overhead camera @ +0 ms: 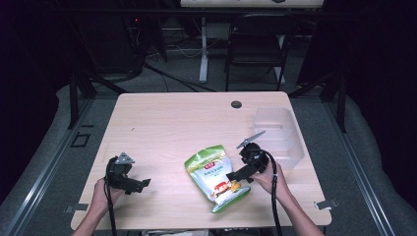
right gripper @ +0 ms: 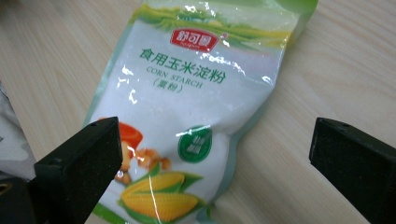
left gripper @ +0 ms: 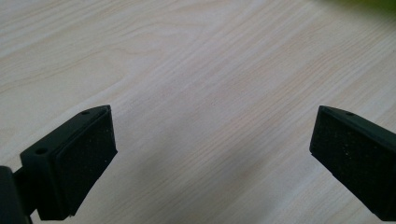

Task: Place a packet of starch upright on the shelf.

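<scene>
Lying flat on the desk (overhead camera: 162, 123), the corn starch bag (right gripper: 187, 126) is straddled by the open right hand-held gripper (right gripper: 215, 158), whose closure could slip off glossy film; the left hand-held gripper (left gripper: 212, 154) is held open, empty.

Left gripper (overhead camera: 140, 185) and right gripper (overhead camera: 235, 174), jaws wide apart.

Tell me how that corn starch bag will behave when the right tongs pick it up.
The corn starch bag is a glossy film pouch, so it may slip between the pads. It lies flat and looks powder-filled, so it will probably sag and shift rather than stay stiff. It seems unlikely to roll.
</scene>
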### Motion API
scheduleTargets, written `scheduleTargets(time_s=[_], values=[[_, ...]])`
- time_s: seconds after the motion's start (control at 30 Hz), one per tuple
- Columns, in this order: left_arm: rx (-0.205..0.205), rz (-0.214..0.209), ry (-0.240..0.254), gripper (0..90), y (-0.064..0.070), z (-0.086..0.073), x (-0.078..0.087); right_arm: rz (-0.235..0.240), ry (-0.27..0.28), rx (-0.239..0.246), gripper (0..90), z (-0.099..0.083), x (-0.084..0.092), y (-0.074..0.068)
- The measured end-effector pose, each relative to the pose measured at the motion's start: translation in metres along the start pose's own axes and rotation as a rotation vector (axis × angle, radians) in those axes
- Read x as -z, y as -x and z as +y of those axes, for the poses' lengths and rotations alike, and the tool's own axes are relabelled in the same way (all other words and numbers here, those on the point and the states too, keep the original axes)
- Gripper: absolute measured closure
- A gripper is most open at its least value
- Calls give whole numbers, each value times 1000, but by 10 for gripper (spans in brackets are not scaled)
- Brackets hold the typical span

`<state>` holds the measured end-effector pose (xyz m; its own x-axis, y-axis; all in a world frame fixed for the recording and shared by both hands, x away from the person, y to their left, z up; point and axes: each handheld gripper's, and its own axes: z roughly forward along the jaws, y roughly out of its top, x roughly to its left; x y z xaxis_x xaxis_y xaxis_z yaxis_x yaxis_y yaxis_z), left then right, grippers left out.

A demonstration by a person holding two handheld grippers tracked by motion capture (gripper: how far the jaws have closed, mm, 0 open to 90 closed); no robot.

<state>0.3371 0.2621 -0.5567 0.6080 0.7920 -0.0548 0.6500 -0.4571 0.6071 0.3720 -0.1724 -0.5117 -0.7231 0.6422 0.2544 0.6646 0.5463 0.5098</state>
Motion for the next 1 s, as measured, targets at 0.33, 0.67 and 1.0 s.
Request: scheduleTargets(time_s=[0.33, 0.67, 1.0], values=[[-2, 4, 3, 2, 1, 1, 0, 3, -26, -27, 51, 16, -18, 13], [-3, 3, 3, 2, 1, 0, 0, 6, -59, -45, 84, 33, -37, 22], [-4, -3, -3, 3, 0, 0, -1, 28, -82, -73, 144, 42, -56, 33]])
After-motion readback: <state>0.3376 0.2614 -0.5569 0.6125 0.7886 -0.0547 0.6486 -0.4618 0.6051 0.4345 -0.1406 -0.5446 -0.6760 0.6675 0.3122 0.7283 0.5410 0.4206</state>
